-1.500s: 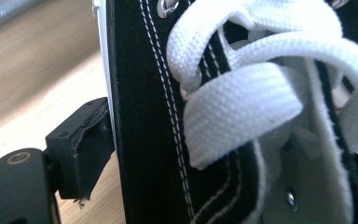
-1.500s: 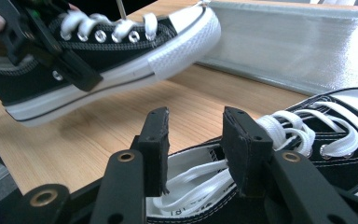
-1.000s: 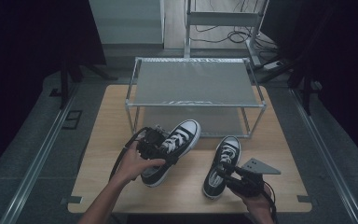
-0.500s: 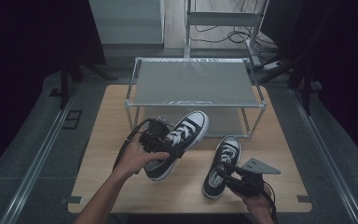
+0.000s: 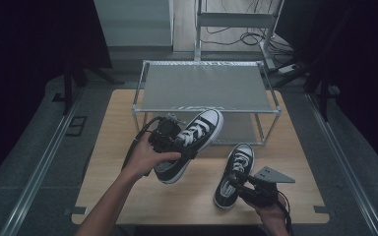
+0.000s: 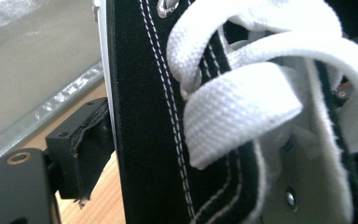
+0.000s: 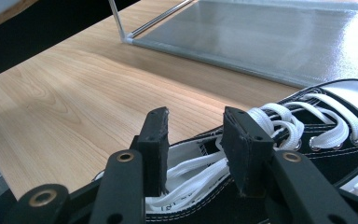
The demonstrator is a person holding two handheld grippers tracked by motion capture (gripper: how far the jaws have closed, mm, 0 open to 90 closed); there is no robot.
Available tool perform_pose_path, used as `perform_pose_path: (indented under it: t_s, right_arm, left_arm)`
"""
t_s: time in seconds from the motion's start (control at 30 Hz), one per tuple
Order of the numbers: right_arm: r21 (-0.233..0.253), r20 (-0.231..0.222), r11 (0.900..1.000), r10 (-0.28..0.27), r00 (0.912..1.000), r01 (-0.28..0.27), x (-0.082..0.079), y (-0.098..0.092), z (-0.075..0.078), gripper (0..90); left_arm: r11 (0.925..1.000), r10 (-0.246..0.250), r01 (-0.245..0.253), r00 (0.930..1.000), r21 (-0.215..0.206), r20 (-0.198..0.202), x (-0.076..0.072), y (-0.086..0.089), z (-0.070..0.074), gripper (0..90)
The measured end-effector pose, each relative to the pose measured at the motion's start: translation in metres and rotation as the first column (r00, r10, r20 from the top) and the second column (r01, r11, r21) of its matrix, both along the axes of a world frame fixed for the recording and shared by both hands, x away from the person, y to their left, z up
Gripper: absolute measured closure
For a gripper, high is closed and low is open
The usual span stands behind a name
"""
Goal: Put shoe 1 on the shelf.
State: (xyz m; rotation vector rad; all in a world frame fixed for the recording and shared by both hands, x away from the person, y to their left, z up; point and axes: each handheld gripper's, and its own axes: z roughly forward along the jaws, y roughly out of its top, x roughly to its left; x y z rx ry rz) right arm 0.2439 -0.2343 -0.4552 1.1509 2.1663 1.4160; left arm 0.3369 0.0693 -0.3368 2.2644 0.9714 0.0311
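A black canvas sneaker with white laces (image 5: 197, 140) hangs tilted above the table, toe toward the rack. My left gripper (image 5: 177, 142) is shut on its side wall near the eyelets. In the left gripper view one pad (image 6: 81, 151) presses on the black canvas (image 6: 142, 116); the other jaw is hidden behind the shoe. The matching sneaker (image 5: 235, 172) lies flat on the table at the front right. My right gripper (image 5: 237, 184) sits at its heel end, jaws open (image 7: 196, 149), with the laces and collar (image 7: 279, 140) just beyond them.
A metal-framed rack with a grey top shelf (image 5: 206, 88) stands at the back of the wooden table (image 5: 113, 147). Its lower shelf (image 7: 270, 32) lies just past the lying shoe. Dark floor and rails flank the table.
My left gripper has raised the held sneaker and carried it a little forward toward the rack. The right gripper and the other shoe stayed put.
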Motion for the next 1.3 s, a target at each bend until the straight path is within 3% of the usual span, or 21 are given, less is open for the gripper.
perform_pose_path:
  t_s: [0.33, 0.73, 1.2, 1.3]
  right_arm:
    - [0.003, -0.002, 1.0, -0.003, 1.0, 0.003, 0.0, 0.0, 0.0, 60.6]
    - [0.012, 0.0, 1.0, -0.013, 0.9999, 0.013, -0.001, -0.003, 0.001, 60.0]
    - [0.013, -0.005, 1.0, -0.024, 0.9997, 0.024, -0.003, -0.004, -0.001, 60.1]
    - [0.012, -0.012, 1.0, -0.02, 0.9997, 0.02, -0.003, -0.004, -0.002, 60.0]
  left_arm:
    - [1.0, -0.005, 0.005, 1.0, -0.005, -0.005, 0.011, -0.008, 0.015, 16.2]
    - [0.9999, 0.015, -0.016, 0.9998, -0.006, -0.012, 0.037, -0.018, 0.034, 16.2]
    - [0.9966, 0.08, -0.08, 0.9967, -0.018, -0.011, 0.066, -0.025, 0.058, 16.2]
    - [0.9947, 0.101, -0.102, 0.9946, -0.013, -0.02, 0.078, -0.024, 0.063, 16.2]
